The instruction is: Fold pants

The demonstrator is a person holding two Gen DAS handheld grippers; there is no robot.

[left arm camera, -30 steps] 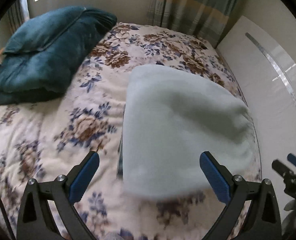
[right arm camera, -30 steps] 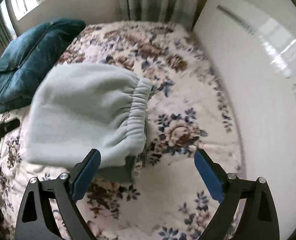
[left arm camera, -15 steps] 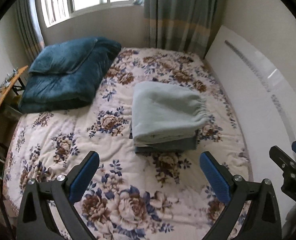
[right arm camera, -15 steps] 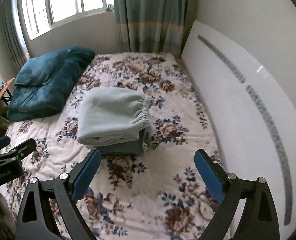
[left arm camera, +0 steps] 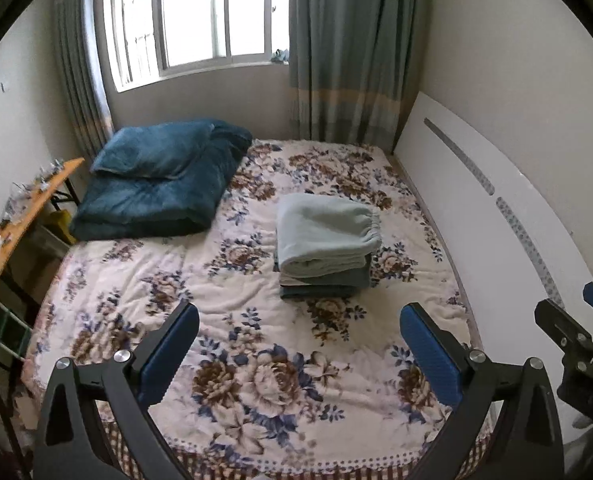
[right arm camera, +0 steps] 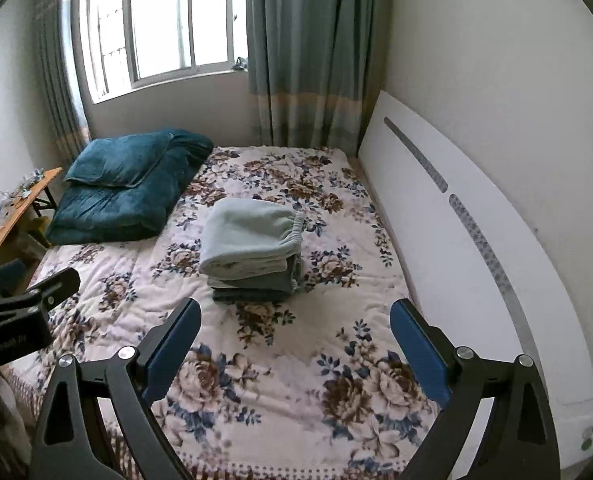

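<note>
Pale green pants lie folded on top of a small stack of folded clothes on the floral bedspread; they also show in the right wrist view. My left gripper is open and empty, well back from the stack above the near end of the bed. My right gripper is open and empty at a similar distance. The right gripper shows at the right edge of the left wrist view; the left one shows at the left edge of the right wrist view.
A folded dark teal duvet lies at the bed's far left. A white headboard runs along the right wall. A wooden side table with small items stands left. A window and curtains are behind.
Both grippers have pulled far back and up from the folded pants. The pants filled the views a second ago; now the whole bed and room show.
</note>
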